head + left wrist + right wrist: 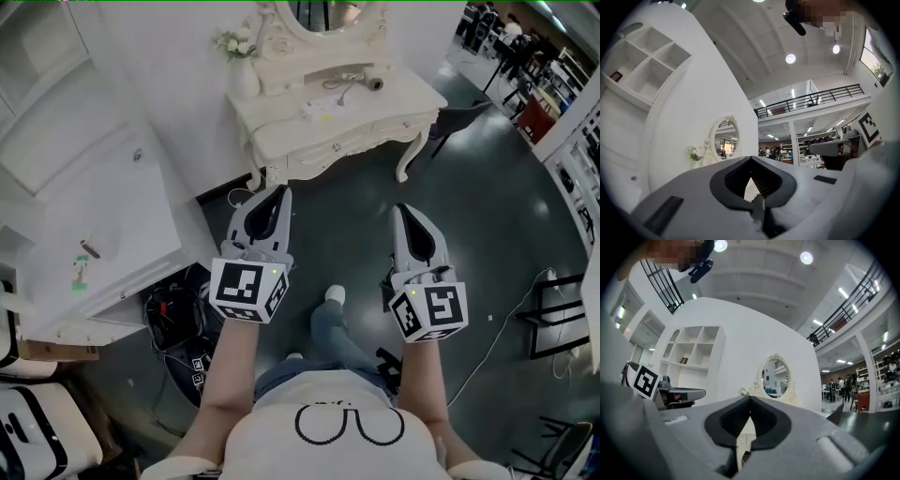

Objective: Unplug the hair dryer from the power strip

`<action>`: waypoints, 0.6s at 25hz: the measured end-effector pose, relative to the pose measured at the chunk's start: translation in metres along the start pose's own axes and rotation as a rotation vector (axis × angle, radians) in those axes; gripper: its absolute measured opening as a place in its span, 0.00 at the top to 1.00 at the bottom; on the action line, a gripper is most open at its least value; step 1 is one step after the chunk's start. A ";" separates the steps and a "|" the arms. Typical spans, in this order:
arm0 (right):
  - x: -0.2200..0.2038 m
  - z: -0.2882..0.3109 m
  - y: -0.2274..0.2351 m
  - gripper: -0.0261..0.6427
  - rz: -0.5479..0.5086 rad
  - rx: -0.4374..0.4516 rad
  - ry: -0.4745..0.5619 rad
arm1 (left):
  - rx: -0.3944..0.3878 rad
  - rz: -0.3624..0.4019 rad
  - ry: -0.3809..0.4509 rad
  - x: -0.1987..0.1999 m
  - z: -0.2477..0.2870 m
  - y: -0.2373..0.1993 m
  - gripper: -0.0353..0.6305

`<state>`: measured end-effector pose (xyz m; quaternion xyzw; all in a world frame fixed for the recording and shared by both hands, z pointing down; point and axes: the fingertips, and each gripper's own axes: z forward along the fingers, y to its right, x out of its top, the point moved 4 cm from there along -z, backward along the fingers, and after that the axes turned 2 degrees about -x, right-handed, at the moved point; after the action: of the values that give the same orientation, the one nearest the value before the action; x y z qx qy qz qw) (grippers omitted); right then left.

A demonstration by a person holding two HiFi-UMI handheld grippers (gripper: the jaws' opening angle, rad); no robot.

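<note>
Two grippers are held side by side over the dark floor (487, 206), well apart from the white dressing table (281, 139). The left gripper (278, 193) and the right gripper (403, 210) are each seen with jaws pressed together and nothing between them. The hair dryer (364, 82) is seen lying on the table top, with what appears to be the power strip (320, 109) near it.

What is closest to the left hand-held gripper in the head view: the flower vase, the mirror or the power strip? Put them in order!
From the left hand-held gripper, going outward:
1. Power strip: near the front of the table, a little to the right.
2. Flower vase: at the table's back left corner.
3. Mirror: at the very back, standing above the tabletop.
</note>
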<state>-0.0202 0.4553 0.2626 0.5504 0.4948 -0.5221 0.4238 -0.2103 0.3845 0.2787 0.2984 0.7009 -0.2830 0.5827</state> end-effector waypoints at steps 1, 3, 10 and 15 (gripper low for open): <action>-0.004 0.011 0.008 0.96 -0.007 0.004 -0.007 | 0.013 -0.013 -0.001 -0.004 0.011 -0.005 0.95; -0.011 0.036 0.023 0.96 -0.011 0.017 -0.018 | 0.042 -0.034 -0.012 -0.012 0.036 -0.015 0.95; -0.022 0.133 0.090 0.96 0.013 0.084 -0.036 | 0.084 -0.021 -0.065 -0.029 0.142 -0.038 0.95; -0.029 0.192 0.138 0.96 0.005 0.144 -0.049 | 0.112 0.031 -0.113 -0.036 0.221 -0.046 0.95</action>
<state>0.0875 0.2426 0.2657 0.5678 0.4438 -0.5688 0.3964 -0.0959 0.1861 0.2813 0.3250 0.6452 -0.3290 0.6082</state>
